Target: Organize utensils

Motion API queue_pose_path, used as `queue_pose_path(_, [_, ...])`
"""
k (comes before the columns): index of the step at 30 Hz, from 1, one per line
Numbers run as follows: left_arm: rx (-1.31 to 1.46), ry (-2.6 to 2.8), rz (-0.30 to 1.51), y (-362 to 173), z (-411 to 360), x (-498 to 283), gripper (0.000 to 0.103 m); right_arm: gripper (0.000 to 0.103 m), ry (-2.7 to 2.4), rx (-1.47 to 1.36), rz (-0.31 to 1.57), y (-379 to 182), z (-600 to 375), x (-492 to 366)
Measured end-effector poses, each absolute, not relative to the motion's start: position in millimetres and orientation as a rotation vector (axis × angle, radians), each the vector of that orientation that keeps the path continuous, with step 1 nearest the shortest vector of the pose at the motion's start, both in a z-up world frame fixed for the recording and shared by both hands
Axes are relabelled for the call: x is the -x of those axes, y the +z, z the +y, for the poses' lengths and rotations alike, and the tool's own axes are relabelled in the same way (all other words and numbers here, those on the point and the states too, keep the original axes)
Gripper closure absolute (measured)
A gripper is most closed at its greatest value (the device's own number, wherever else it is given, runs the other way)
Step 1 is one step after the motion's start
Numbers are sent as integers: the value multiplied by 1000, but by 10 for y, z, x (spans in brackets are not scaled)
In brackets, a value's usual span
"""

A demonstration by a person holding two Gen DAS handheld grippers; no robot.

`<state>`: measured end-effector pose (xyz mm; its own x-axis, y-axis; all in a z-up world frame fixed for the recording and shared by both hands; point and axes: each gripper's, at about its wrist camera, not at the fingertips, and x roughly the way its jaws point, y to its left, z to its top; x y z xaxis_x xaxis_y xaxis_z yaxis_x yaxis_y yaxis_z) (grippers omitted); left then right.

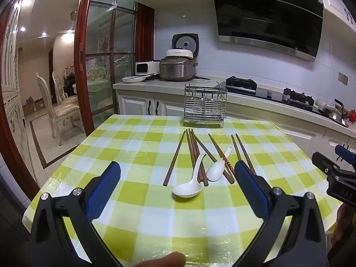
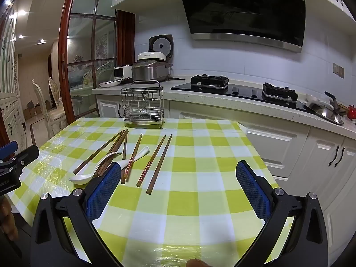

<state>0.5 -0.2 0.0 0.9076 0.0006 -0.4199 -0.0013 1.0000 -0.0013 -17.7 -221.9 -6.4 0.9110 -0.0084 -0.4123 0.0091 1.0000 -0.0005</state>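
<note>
Several brown wooden chopsticks (image 1: 192,153) (image 2: 159,162) lie spread on the green-and-white checked tablecloth (image 1: 144,213) (image 2: 200,200), along with two white ceramic spoons: a larger spoon (image 1: 189,187) (image 2: 86,173) and a smaller spoon (image 1: 217,169) (image 2: 138,153). A wire utensil rack (image 1: 204,103) (image 2: 143,106) stands upright at the table's far edge. My left gripper (image 1: 178,180) hovers open above the table just short of the spoons. My right gripper (image 2: 178,178) is open too, to the right of the chopsticks, holding nothing.
Behind the table runs a white counter (image 1: 142,85) (image 2: 278,109) with rice cookers, a plate, a gas hob and a sink. A dining chair (image 1: 57,109) stands beyond the glass door on the left. The table's right edge drops toward white cabinets (image 2: 311,155).
</note>
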Motion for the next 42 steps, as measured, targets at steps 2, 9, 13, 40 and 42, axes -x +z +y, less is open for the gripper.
queue_pose_path(2, [10, -2, 432, 1, 3, -3, 4, 6, -8, -5, 425, -63, -2219, 179])
queue_pose_path(9, [11, -1, 430, -2, -1, -6, 4, 6, -7, -7, 426, -62, -2218, 179])
queue_pose_path(13, [9, -1, 429, 1, 1, -1, 4, 6, -7, -7, 429, -67, -2216, 175])
queue_pose_path(40, [11, -1, 425, 3, 4, 3, 4, 6, -7, -7, 428, -77, -2222, 172])
queue_pose_path(42, [12, -2, 426, 3, 4, 3, 4, 6, -7, -8, 428, -76, -2222, 171])
